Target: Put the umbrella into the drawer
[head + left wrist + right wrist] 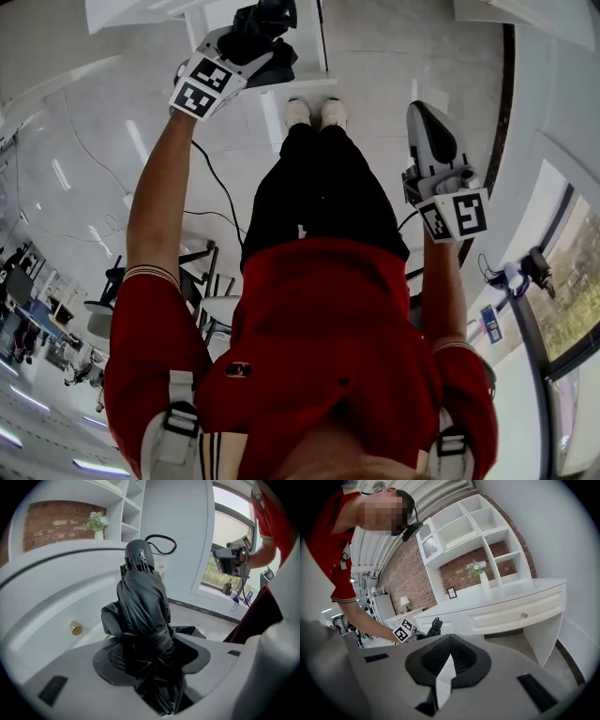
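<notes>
Holding the folded umbrella (140, 602) is the step in hand. The left tongs (154, 660) are closed on its bunched black fabric, and the body stands up out of the jaws with the handle and its wrist loop (161, 543) uppermost. The umbrella is therefore in the air, short of the desk (61, 555), touching nothing but the tongs. The right tongs (449, 644) are closed tip to tip and carry nothing. They point at the desk from farther back than the left tongs.

On the desk front, the drawer (513, 613) is pushed fully in, and its small brass knob (76, 629) is free. A vase of flowers (98, 524) stands toward the rear of the desk top, and open shelves (464, 522) backed with brick rise above the desk.

Judged from this, the task is at the approach stage: the umbrella is secured, but the drawer is not yet open. The next move calls for the empty right tongs to part, close on the knob, and pull straight out from the desk until the opening is long enough for the umbrella. The left tongs should then tilt the umbrella toward level before lowering it in, since an upright umbrella is unlikely to fit within the drawer's height.
</notes>
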`<state>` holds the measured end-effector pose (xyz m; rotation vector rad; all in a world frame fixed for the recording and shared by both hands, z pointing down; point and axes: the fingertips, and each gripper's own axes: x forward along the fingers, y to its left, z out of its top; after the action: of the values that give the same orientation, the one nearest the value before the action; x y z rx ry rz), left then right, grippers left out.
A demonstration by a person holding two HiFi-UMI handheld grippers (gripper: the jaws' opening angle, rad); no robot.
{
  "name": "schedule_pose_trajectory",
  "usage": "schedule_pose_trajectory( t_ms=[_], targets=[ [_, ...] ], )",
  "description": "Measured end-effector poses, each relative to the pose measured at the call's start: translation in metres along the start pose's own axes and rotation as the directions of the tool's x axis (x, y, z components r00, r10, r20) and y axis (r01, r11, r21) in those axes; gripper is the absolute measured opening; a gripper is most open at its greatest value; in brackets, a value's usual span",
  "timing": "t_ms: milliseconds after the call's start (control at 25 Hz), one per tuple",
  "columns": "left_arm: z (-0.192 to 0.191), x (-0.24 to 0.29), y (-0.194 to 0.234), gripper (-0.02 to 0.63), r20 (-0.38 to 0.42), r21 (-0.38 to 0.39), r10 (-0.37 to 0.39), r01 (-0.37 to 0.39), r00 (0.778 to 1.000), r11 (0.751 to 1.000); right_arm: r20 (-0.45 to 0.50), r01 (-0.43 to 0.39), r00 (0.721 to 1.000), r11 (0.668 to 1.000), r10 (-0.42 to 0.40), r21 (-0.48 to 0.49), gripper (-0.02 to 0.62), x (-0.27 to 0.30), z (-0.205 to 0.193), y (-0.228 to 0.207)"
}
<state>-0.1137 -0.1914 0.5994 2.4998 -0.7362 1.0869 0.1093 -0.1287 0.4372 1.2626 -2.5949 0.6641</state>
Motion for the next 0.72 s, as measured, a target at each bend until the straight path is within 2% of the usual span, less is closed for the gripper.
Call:
schedule_pose_trajectory(
  t_ms=[360,560,720],
  targets=[
    [-0.050,0.062,0.016,0.240,-0.143,-0.008,-0.096,0.096,0.985,0.995,-0.037,0.054,0.998,0.999,-0.053,0.009,-0.002,0.010,-0.039,-0.010],
    [-0.078,0.097,0.022,0.241,-0.223,-0.068,-0.124,0.112,0.967,0.991,-0.047,0.070,0.996,0.998,-0.070,0.002,-0.002,0.017,-0.051,-0.013],
    [-0.091,0.123,0.026,0.241,-0.263,-0.153,-0.126,0.088,0.956,0.984,-0.055,0.077,0.995,0.997,-0.079,-0.021,-0.002,0.021,-0.057,-0.017]
  ],
)
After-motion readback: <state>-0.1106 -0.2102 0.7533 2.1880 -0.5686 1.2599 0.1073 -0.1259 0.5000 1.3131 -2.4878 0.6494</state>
